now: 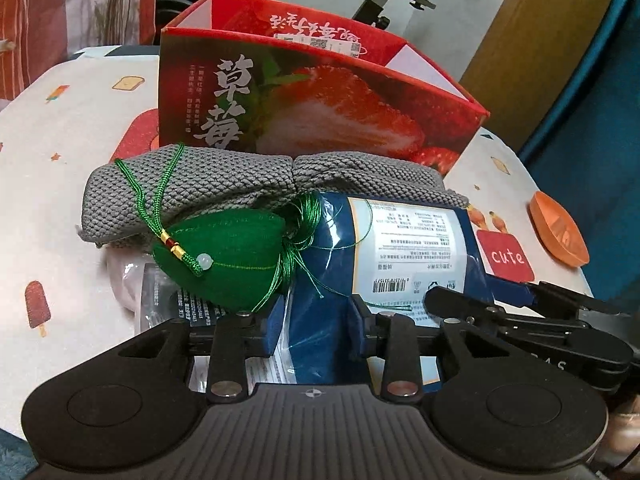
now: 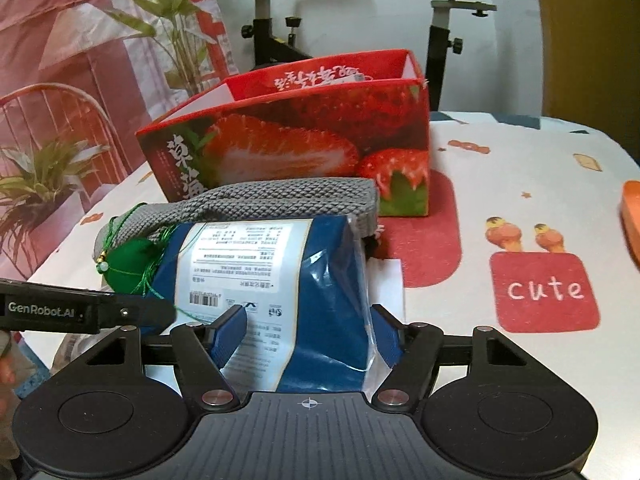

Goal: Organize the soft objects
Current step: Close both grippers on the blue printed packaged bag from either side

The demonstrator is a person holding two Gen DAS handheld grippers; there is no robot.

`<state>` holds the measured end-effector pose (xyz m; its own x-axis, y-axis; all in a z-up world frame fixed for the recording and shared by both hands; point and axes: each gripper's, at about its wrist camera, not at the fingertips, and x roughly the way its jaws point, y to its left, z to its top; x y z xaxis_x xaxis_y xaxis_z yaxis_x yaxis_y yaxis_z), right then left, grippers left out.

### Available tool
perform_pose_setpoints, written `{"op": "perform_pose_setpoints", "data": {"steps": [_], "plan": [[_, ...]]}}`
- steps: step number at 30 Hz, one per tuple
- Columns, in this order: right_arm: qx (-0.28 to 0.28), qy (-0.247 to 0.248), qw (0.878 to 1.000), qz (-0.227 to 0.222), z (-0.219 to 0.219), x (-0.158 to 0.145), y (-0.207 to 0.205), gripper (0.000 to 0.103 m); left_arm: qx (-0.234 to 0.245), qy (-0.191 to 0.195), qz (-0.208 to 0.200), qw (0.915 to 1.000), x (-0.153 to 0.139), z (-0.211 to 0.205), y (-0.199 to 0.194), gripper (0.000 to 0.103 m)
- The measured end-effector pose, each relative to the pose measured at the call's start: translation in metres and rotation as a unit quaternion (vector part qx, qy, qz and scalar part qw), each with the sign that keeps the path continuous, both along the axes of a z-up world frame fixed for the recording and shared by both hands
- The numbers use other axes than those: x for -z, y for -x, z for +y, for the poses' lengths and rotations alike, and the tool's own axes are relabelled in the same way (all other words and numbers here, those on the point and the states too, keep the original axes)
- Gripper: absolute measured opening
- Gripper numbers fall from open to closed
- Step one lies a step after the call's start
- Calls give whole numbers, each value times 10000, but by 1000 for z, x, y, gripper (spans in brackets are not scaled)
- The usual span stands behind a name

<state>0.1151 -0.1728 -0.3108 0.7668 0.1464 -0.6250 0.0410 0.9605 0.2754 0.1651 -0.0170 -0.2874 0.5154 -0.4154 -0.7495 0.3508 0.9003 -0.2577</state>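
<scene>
Blue packet (image 2: 320, 280) on cartoon-print tablecloth (image 2: 520, 184).

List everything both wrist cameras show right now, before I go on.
blue packet: one, blue with a white label, front of the pile, between both grippers' fingers
green sachet: one, green with cord and tassel, on the pile's left
grey knit cloth: one, grey, behind the packet, in front of the box
strawberry box: one, red, open top, behind the pile
orange dish: one, orange, table's right edge
tablecloth: one, white with printed pictures, over the table
exercise bike: one, black, behind the table
left gripper: one, black with blue pads, closed on the packet
right gripper: one, same build, closed on the packet
</scene>
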Motion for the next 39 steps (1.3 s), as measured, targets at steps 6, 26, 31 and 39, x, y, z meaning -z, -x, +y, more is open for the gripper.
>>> {"op": "perform_pose_setpoints", "data": {"steps": [6,26,31,39], "plan": [[4,67,10000,-14,1,5,-5,63,-5,59,-76,10000,2,-8,-7,41],[-93,334,9980,-534,5,-28,17,54,492,474,-694,9953,-20,-18,17,46],[-72,480,9962,-724,8,-38,26,55,508,488,-992,9926,-30,-20,25,50],[-166,681,9930,-951,17,-53,30,54,424,660,-1208,9896,-42,-13,27,51]]}}
